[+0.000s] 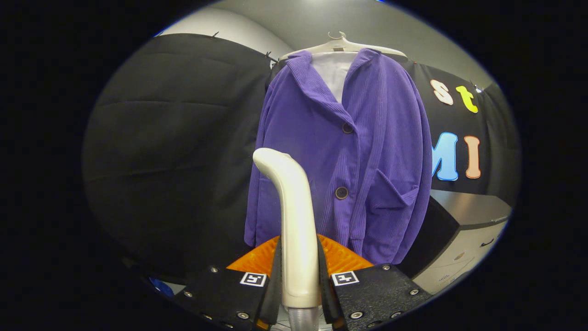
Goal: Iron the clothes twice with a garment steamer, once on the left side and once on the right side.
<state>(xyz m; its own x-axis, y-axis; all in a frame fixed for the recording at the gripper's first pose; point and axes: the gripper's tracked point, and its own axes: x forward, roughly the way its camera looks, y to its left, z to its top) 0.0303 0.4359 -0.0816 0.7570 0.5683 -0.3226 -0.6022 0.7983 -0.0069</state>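
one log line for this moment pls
gripper shut on steamer | steamer head up, before purple jacket's lower left front | jacket on hanger

You've got one purple jacket (340, 151) on one hanger (341, 45), two buttons (341, 192) visible on it, one pocket (388, 193). One steamer (296, 220) pinched between both fingers of your one tool (299, 287). One surface (468, 209).

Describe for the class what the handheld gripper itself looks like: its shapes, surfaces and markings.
The gripper has two blocky finger housings with a rough, speckled surface, studded with small round screw heads. Each housing carries a small square black-and-white tag marker near its inner edge. Ahead of the housings sit ribbed wedge-shaped pieces. No cables or sleeve are visible.
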